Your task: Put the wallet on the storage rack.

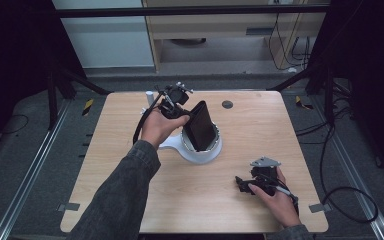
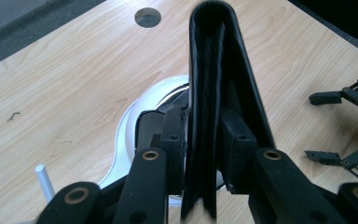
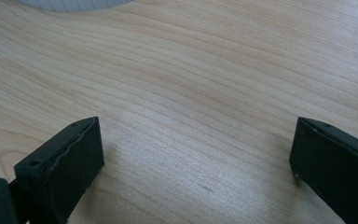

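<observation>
standing on a pale wood table with a round grommet hole, a white round holder takes the lower end of a black folded wallet. the left gripper pinches the wallet, leaning in the holder. the right gripper rests wide apart, holding nothing, near the table's front right. grey floor, metal rails and loose cables surround it. no readable writing.

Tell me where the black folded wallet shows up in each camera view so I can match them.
High view: the black wallet stands tilted at table centre, over the white holder.
Left gripper view: centre, upright between the left gripper pads.
Right gripper view: not in it.
Shared landmark: the white holder, whose ribbed edge sits at the top.
</observation>
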{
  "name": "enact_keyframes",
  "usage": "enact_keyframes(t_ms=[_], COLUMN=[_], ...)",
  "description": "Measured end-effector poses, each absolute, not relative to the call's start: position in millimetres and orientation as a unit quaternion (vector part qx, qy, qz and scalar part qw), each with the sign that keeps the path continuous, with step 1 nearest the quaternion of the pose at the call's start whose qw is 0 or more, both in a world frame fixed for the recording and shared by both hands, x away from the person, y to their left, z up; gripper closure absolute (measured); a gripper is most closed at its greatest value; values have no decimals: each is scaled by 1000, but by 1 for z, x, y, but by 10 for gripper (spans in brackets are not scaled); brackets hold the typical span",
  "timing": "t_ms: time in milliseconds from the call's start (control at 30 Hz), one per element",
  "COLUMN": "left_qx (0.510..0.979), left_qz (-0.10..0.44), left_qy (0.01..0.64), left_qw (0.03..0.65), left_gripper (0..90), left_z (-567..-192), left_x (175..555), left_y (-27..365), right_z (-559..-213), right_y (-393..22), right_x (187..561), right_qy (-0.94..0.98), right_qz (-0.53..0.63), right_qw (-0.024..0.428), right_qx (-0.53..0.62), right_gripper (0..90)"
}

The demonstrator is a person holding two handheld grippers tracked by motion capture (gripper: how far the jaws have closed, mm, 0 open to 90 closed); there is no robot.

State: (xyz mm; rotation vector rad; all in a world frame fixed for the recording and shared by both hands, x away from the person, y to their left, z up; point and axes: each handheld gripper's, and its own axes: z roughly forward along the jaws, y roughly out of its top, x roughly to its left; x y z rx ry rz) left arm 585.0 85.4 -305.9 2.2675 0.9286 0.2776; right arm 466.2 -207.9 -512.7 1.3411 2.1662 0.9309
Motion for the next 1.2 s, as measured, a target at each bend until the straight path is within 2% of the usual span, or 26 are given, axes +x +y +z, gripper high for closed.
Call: enact_keyframes(t_ms=[267,633,733,867,1200], left_qx=[858,845,841,841,839], left_qz=[126,160,170,176,182], left_qy=[365,357,352,344,319], left_qw=[339,365,374,379,401], left_gripper=[717,612,559,542,264], left_z=[-301,-291,-286,-283,-278], left_x=[583,576,573,568,552], left_y=[91,98,100,101,100], right_z=[-513,-513,-513,-513,-513], right_y=[-208,-208,-208,-208,-208], right_x=[466,466,466,466,466], right_qy=[780,780,780,780,781], right_qz=[336,336,336,336,335], right_qw=[213,213,213,213,212], right_qx=[483,483,483,483,483], right_gripper=[29,29,29,29,24])
